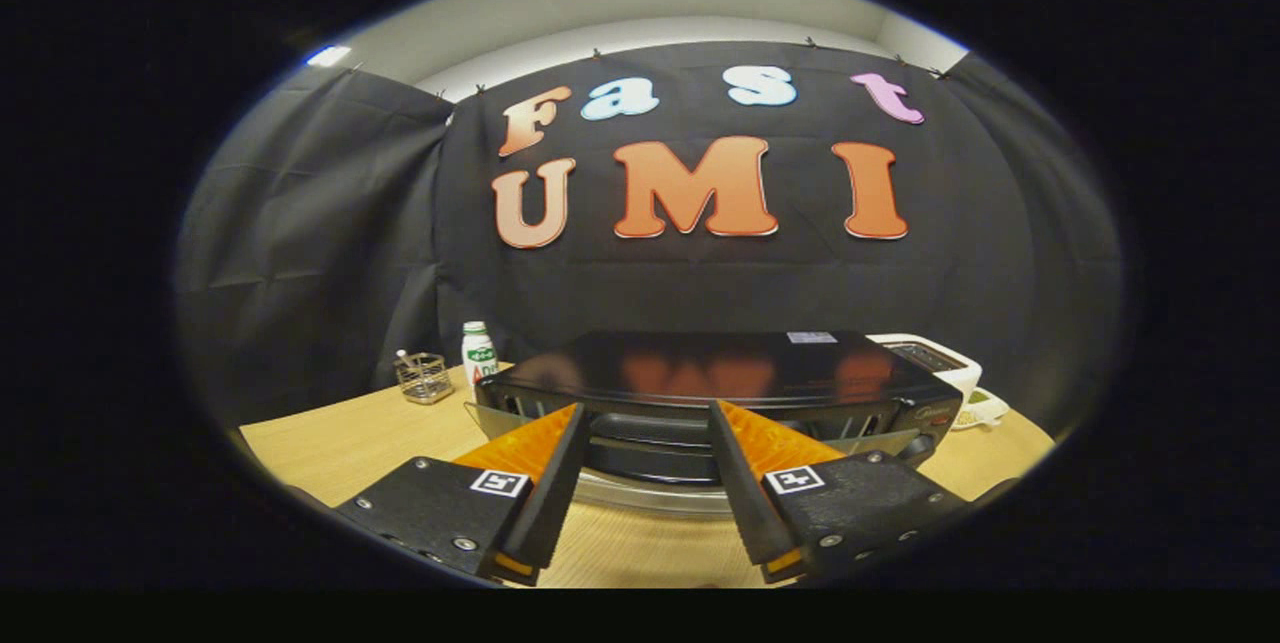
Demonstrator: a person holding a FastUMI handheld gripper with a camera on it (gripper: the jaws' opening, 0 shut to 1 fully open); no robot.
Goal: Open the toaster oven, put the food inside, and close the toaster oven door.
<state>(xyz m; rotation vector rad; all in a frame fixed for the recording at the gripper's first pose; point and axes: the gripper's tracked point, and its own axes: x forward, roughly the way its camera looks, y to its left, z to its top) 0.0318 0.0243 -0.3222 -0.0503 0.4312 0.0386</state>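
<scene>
Toaster oven (720, 378) first: it sits on the wooden tabletop (330, 443) toward the far edge, a wide, low, black box with a glossy top that mirrors the wall behind it. A small pale sticker lies on that top near the far right corner. Its front faces me, and the door (650, 458) looks dropped open, a dark panel with a metal-looking rim reaching out over the tabletop toward my fingers; I cannot tell what is inside the dark cavity. On the right end of the front I make out a knob (918, 447), partly hidden. My claw (645, 423) comes next: the two fingers stand well apart, a wide gap between them, holding nothing, their tips just short of the oven's front and above the lowered door; whether they touch it I cannot tell. Behind the oven's right end a white appliance (935, 358) stands near the far right corner of the tabletop. Off the oven's left end, near the far left edge, a small white bottle (479, 355) with a green cap stands upright, and just left of it a little wire basket (423, 378).
</scene>
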